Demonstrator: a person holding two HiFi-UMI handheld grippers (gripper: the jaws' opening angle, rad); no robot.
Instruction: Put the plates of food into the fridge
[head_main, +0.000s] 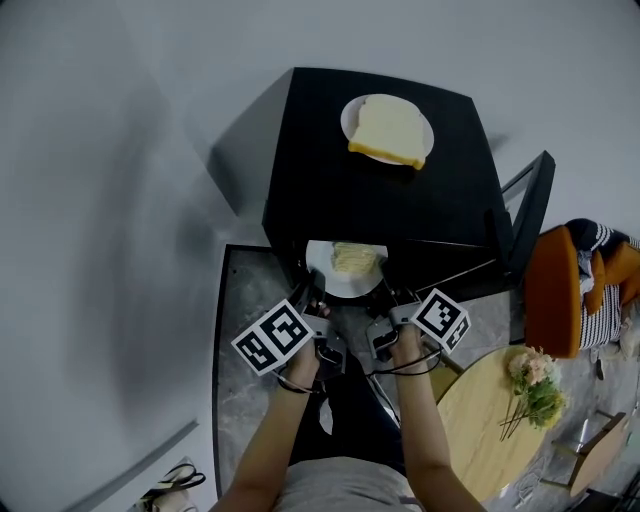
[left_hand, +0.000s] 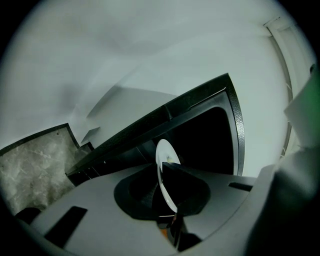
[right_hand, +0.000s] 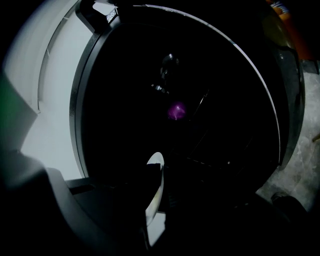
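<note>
A white plate (head_main: 345, 268) with pale yellow food (head_main: 352, 258) hangs at the open front of the black fridge (head_main: 330, 190). My left gripper (head_main: 318, 300) is shut on its near left rim and my right gripper (head_main: 385, 295) on its near right rim. The plate (left_hand: 165, 170) shows edge-on between the jaws of the left gripper (left_hand: 167, 192), with the fridge (left_hand: 200, 130) just beyond. In the right gripper view the plate (right_hand: 156, 192) sits in the right gripper (right_hand: 157, 200) before the dark fridge interior (right_hand: 200, 125). A second plate (head_main: 424, 152) with a bread slice (head_main: 388, 132) rests on the fridge top.
The fridge door (head_main: 530, 210) stands open to the right. Behind it are an orange chair (head_main: 555, 290) with a striped cloth and a round wooden table (head_main: 490, 420) carrying flowers (head_main: 535, 390). Grey marble floor (head_main: 245, 300) lies to the left, against a pale wall.
</note>
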